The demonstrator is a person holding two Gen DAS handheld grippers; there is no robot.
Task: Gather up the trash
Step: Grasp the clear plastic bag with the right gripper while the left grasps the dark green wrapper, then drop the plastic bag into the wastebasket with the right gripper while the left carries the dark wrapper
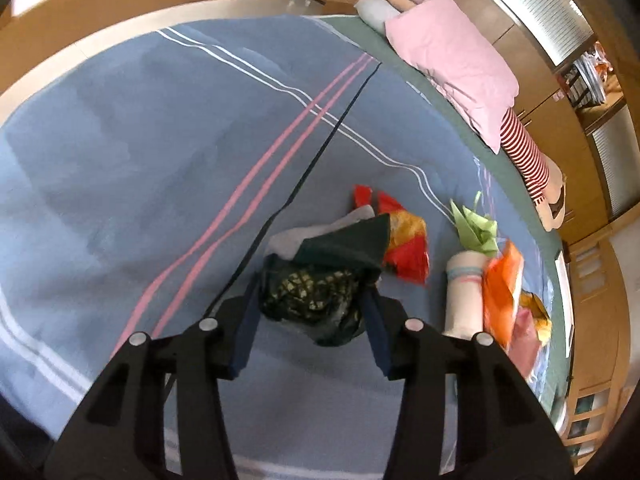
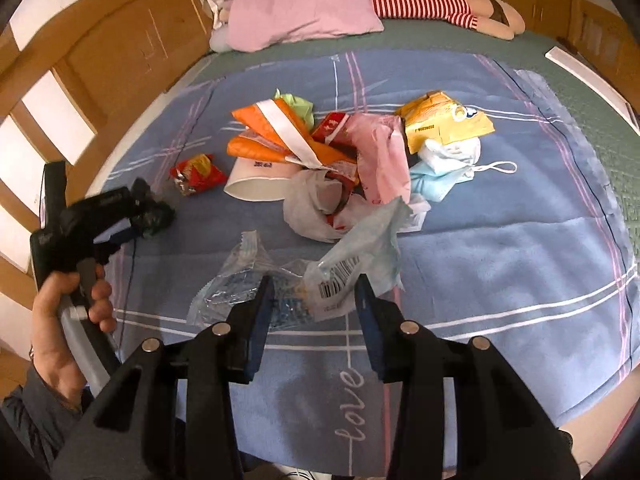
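A dark green patterned wrapper (image 1: pixel 312 300) lies crumpled on the blue blanket (image 1: pixel 140 140) between the fingers of my left gripper (image 1: pixel 310 300), whose jaws stand wide on either side of it. A red and yellow snack bag (image 1: pixel 404 240) lies just beyond. My right gripper (image 2: pixel 314 290) is open over a clear plastic wrapper with a barcode (image 2: pixel 280 292). The left gripper (image 2: pixel 140 216) also shows in the right wrist view, held by a hand. A trash pile lies mid-blanket: orange packaging (image 2: pixel 260 132), a white paper cup (image 2: pixel 260 184), pink plastic (image 2: pixel 384 160), a yellow bag (image 2: pixel 440 120), face masks (image 2: pixel 448 168).
A pink pillow (image 2: pixel 300 8) and a striped doll (image 2: pixel 440 4) lie at the head of the bed. A wooden bed frame (image 2: pixel 100 60) runs along the left. A green paper piece (image 1: pixel 476 228) and the cup (image 1: pixel 464 296) lie right of my left gripper.
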